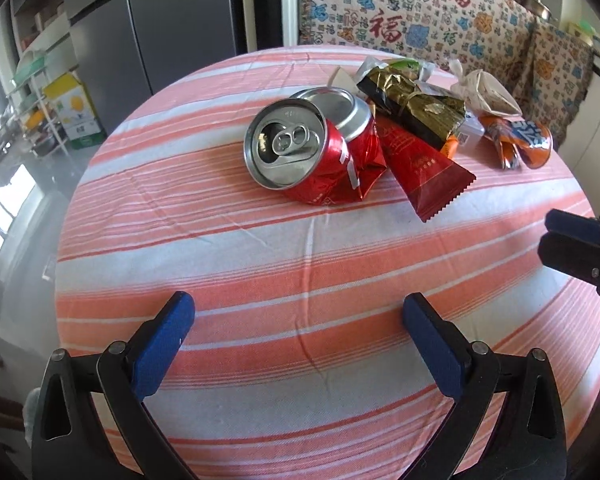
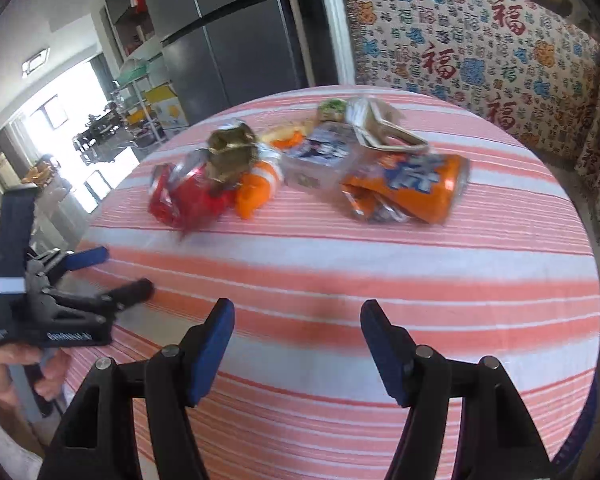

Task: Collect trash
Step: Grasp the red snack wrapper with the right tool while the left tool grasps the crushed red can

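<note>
A heap of trash lies at the far side of the round striped table (image 1: pixel 300 264). It holds a crushed red can (image 1: pixel 300 148), a red wrapper (image 1: pixel 424 168), a gold and black wrapper (image 1: pixel 412 108), a white paper bag (image 1: pixel 484 92) and a crushed orange can (image 1: pixel 516 140). My left gripper (image 1: pixel 298 308) is open wide and empty, short of the red can. My right gripper (image 2: pixel 298 312) is open and empty, well short of the orange can (image 2: pixel 412 192) and the red can (image 2: pixel 184 196). In the right wrist view the left gripper (image 2: pixel 120 274) shows at the left, held by a hand (image 2: pixel 4 368).
A dark fridge (image 1: pixel 172 20) stands behind the table on the left. A patterned cloth (image 1: pixel 420 12) covers furniture at the back right. A shelf with boxes (image 1: pixel 72 108) is at the far left. The right gripper (image 1: pixel 576 240) reaches in over the table's right edge.
</note>
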`<state>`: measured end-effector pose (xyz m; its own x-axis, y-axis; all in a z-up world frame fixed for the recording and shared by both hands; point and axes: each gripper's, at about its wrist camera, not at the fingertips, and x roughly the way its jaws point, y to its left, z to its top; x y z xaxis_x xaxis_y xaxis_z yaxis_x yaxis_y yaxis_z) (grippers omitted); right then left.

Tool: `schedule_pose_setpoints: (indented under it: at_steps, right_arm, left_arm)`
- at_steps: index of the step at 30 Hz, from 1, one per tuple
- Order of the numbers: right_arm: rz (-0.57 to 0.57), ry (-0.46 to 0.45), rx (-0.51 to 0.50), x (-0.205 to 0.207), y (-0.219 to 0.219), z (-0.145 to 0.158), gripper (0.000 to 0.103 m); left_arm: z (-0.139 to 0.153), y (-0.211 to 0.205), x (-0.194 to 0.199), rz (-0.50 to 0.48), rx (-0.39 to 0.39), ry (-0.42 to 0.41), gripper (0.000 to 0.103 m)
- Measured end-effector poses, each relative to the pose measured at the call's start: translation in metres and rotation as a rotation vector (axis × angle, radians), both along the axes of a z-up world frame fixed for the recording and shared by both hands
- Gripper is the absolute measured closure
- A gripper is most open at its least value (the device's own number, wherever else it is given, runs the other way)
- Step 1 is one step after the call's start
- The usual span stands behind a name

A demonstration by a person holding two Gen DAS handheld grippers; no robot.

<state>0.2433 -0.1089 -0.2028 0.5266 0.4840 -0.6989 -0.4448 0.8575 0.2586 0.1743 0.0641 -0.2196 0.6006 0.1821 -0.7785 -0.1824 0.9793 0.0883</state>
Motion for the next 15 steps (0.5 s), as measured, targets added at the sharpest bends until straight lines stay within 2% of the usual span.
schedule_pose_setpoints:
  at_steps: [2,4,7,8,9,10,15]
  right_arm:
    - [0.059,0.036,0.062,0.008,0.023,0.005,0.037]
    - [0.091,0.054,0.074,0.016,0.046,0.009,0.039]
    - [0.059,0.090,0.092,0.035,0.063,0.007,0.045]
    - [0.048,0.115,0.110,0.043,0.065,0.004,0.050]
    - [0.044,0.139,0.125,0.048,0.067,0.002,0.067]
    - [0.042,0.157,0.130,0.052,0.068,-0.001,0.091]
    - [0.051,0.144,0.101,0.035,0.057,0.005,0.096]
  left_arm:
    - [0.000,0.000,-0.001,0.000,0.000,-0.002,0.000]
    - [0.000,0.000,-0.001,0.000,0.000,-0.003,0.000]
    - [-0.001,-0.002,-0.003,0.002,0.000,-0.005,0.000]
    - [-0.001,-0.002,-0.004,0.002,0.000,-0.005,0.000]
    - [-0.002,-0.002,-0.005,0.001,0.000,-0.005,0.000]
    - [-0.002,-0.002,-0.005,0.002,-0.001,-0.005,0.000]
    - [-0.001,-0.003,-0.005,0.003,0.000,-0.004,0.000]
